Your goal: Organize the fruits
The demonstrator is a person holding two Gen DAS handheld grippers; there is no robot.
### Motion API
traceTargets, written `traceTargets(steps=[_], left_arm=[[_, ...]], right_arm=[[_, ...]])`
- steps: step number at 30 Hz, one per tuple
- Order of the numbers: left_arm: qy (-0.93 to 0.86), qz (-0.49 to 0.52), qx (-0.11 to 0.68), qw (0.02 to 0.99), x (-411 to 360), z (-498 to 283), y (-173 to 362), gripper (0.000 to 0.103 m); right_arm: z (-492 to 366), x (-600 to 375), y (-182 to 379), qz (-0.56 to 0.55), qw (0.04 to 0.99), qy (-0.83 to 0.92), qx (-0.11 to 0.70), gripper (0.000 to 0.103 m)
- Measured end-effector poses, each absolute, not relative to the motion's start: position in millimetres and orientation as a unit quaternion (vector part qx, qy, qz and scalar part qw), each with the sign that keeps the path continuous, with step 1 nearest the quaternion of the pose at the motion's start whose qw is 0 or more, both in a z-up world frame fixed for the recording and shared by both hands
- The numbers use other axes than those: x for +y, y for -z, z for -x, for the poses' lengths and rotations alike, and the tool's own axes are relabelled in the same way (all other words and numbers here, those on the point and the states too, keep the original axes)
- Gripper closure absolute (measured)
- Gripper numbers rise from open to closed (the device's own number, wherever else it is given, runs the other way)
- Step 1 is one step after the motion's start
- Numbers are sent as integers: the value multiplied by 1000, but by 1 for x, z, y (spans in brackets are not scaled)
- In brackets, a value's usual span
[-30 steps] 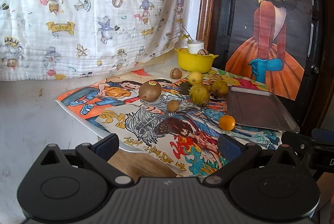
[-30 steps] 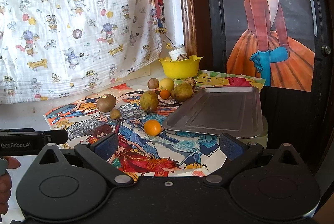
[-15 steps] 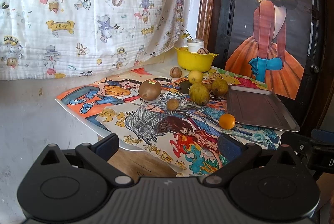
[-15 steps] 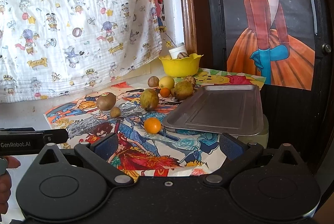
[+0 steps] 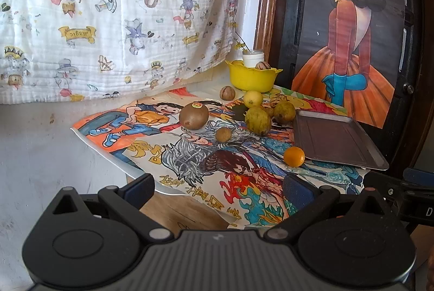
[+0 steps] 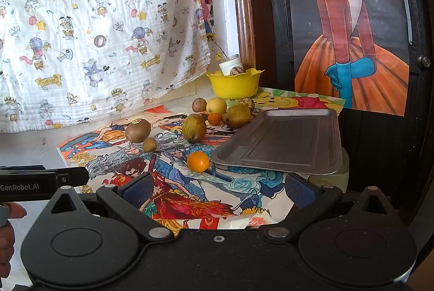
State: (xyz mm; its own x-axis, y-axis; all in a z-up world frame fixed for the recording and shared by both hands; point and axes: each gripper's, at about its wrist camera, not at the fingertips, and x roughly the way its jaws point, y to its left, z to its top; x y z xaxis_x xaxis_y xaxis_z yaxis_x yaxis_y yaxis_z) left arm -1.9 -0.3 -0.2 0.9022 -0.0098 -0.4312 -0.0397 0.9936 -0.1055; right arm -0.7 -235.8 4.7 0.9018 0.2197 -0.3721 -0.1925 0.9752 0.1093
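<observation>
Your left gripper [image 5: 217, 189]: jaws wide, empty. Your right gripper [image 6: 217, 189]: jaws wide, empty. Orange [image 6: 198, 161]: on the poster [image 6: 190, 198], just beside the metal tray [image 6: 284, 144]. Other fruits [image 6: 194, 128]: clustered near the yellow bowl [image 6: 234, 86].

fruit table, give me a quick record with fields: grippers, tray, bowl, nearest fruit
left gripper: open, holds nothing
right gripper: open, holds nothing
tray: metal, nothing on it, right of the fruits
bowl: yellow, at the back, holds a nut-like item
orange: nearest fruit, beside the tray's front corner
kiwi: sticker on top, left of the cluster
</observation>
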Motion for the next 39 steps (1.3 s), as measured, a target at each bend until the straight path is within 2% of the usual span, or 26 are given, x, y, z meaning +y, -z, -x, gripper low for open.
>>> traceTargets(steps=[24, 39], left_arm=[[-11, 55, 238, 970, -1, -6, 5, 0], [-13, 34, 250, 968, 10, -46, -13, 0]], right_arm=[[-5, -241, 1, -34, 973, -109, 202, 1], [-36, -250, -9, 24, 968, -175, 177, 1]])
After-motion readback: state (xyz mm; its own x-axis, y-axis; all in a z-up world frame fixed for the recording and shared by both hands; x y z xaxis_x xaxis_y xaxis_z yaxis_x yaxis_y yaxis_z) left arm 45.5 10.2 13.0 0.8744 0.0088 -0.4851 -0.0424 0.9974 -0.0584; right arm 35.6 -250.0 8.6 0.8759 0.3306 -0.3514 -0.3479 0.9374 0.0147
